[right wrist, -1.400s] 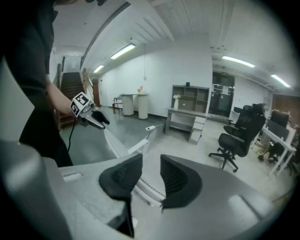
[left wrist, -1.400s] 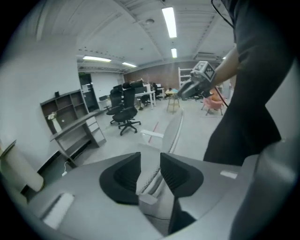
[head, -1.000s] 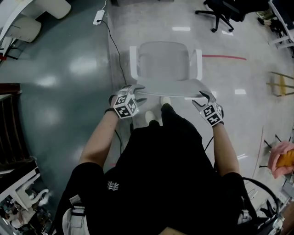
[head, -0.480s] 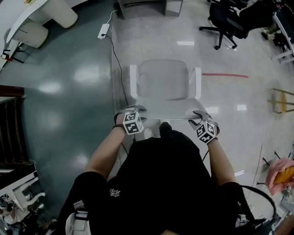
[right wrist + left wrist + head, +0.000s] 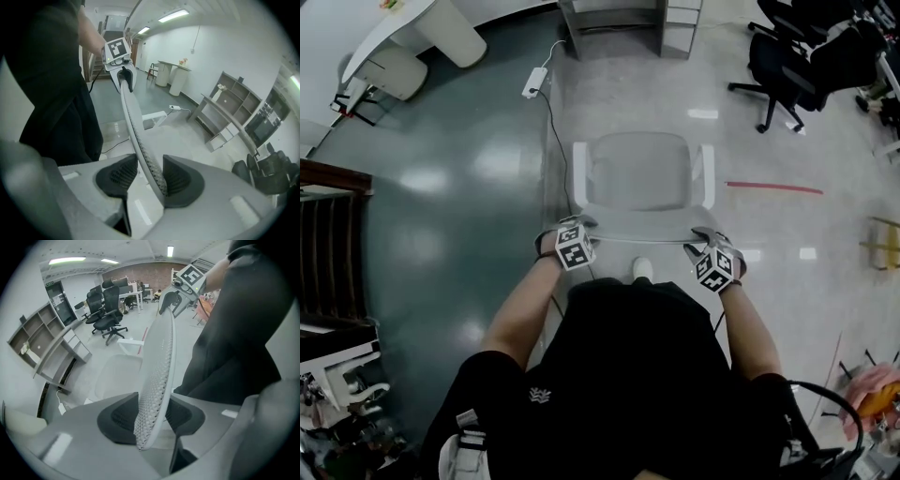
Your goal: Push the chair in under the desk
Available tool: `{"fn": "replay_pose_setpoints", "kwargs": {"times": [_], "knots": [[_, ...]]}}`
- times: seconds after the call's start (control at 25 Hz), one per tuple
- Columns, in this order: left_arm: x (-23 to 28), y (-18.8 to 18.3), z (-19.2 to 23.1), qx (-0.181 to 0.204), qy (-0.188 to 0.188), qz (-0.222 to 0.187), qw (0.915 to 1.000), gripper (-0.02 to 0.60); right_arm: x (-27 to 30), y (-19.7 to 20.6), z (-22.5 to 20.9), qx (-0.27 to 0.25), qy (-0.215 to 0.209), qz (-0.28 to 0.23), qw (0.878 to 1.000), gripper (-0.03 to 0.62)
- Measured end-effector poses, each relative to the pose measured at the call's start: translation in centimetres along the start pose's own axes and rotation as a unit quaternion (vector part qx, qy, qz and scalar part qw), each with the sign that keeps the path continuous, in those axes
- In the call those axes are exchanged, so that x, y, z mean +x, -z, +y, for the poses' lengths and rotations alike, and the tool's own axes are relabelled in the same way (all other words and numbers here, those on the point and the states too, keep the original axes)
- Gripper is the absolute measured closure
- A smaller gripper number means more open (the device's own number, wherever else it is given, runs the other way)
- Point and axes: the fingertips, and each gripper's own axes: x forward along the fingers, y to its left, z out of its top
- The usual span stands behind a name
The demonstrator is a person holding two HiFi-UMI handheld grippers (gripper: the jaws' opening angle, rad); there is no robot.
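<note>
Beyond chair (image 5: 642, 173), cable (image 5: 551, 131), shelves (image 5: 623, 23); left gripper (image 5: 581, 226), right gripper (image 5: 705, 236) jaws just closed on backrest (image 5: 642, 240)

Black office chairs (image 5: 797, 61) crowd the top right, a red tape line (image 5: 773, 187) streaks the floor, and a white power strip (image 5: 534, 82) lies near a rounded white counter (image 5: 441, 33).

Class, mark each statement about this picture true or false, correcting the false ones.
1. The backrest of the white chair stands between the jaws of the left gripper and of the right gripper. True; both pairs of jaws have just been closing onto it.
2. The chair is tucked under a desk. False: it stands on open floor, apart from the grey desk.
3. A white power strip lies on the floor. True.
4. The person wears a white top. False: the top is black.
</note>
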Motion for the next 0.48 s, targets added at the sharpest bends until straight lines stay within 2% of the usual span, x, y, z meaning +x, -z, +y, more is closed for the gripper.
{"fn": "replay_pose_setpoints", "kwargs": {"times": [0.28,0.48], "knots": [[0.1,0.0,6.1,-0.027,-0.016,0.004,0.9995,0.397,2.3,-2.3,-5.2,-0.006,-0.009,-0.004,1.0,0.423],[-0.2,0.4,10.0,-0.028,-0.023,0.0,0.9993,0.391,4.3,-4.2,-8.2,-0.004,-0.01,-0.001,1.0,0.422]]}}
